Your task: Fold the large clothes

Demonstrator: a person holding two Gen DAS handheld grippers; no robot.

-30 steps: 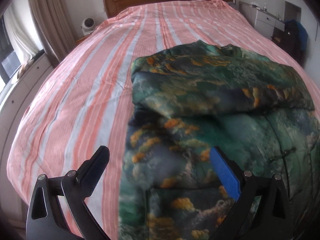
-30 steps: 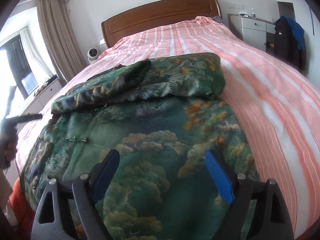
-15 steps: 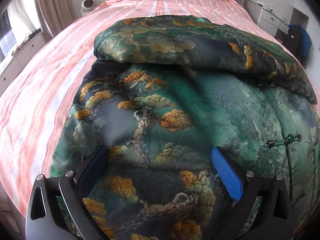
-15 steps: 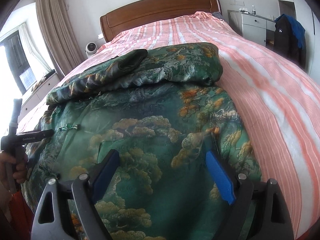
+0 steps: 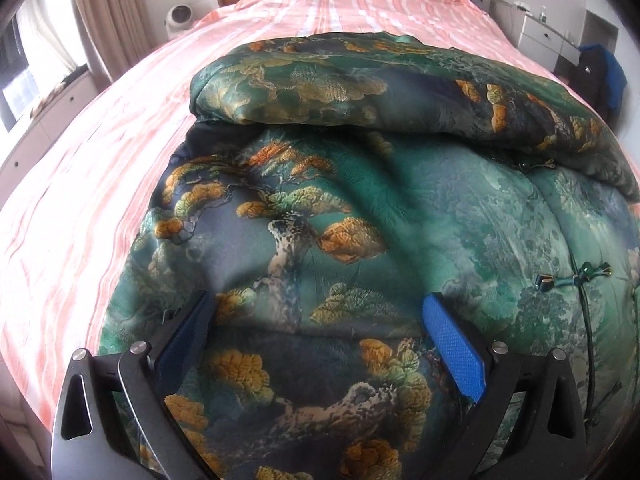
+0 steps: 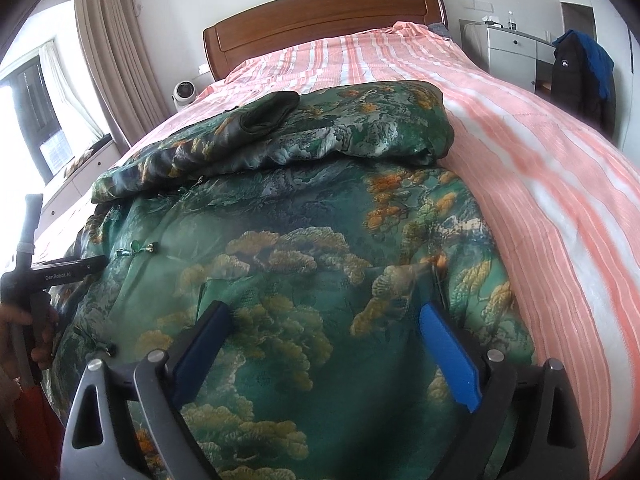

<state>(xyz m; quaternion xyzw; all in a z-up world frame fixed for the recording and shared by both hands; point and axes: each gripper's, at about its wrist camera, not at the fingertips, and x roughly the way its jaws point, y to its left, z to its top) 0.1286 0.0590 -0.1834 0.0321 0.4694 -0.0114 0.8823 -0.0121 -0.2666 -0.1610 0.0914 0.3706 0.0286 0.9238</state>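
A padded green jacket (image 5: pixel 400 208) printed with orange-topped pines lies on the bed, its sleeves folded across the upper part (image 6: pixel 320 136). My left gripper (image 5: pixel 318 298) hovers low over the jacket's near left part. It is open, with only flat fabric under its blue pads (image 5: pixel 452 344). My right gripper (image 6: pixel 322 307) hangs over the jacket's near right part. Its jaws are opening, and the cloth lies beneath them without being pinched. In the right wrist view a hand (image 6: pixel 24 328) holds the left gripper's handle (image 6: pixel 60 272) at the jacket's left edge.
The pink-and-white striped sheet (image 6: pixel 540 168) covers the bed up to a wooden headboard (image 6: pixel 320 12). A white fan (image 6: pixel 184 94) and curtains stand at the left. At the right are a white dresser (image 6: pixel 508 56) and a dark coat (image 6: pixel 580 76) on a chair.
The left gripper has dropped and shifted from the jacket's left edge to over its body, then held still. The right gripper has come slightly closer to the jacket, with its jaws a little wider.
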